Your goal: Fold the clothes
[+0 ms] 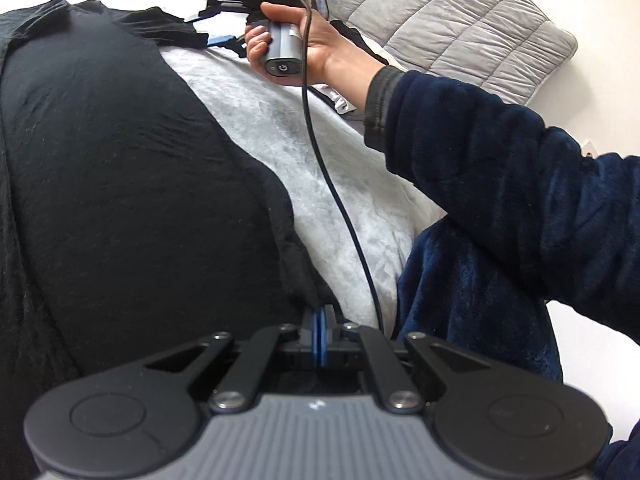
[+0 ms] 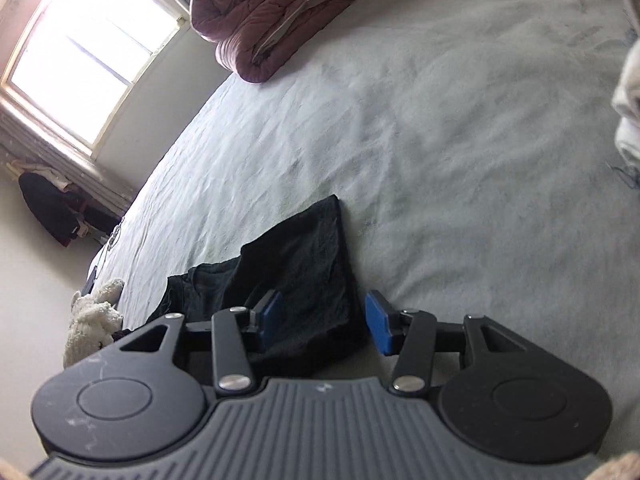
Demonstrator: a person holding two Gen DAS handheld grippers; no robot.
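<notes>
I judge the fold is only beginning. My left gripper [image 1: 320, 338] is pressed together on an edge of the black shirt [image 1: 132, 168], which fills the left of the frame, spread on the bed [image 2: 440, 128]. My right gripper [image 2: 323, 322] is spread over a corner, not pinching. At upper left there is a window [image 2: 80, 52], and a pink quilt [image 2: 272, 12] at the top.

Left wrist cam is sitting close over the black knit garment [image 1: 120, 168], looking down and forward across the pale grey bedsheet [image 1: 280, 168]. Right wrist cam is looking down and forward toward the bright window [image 2: 88, 52]. Both are sharing the garment and the sheet.
</notes>
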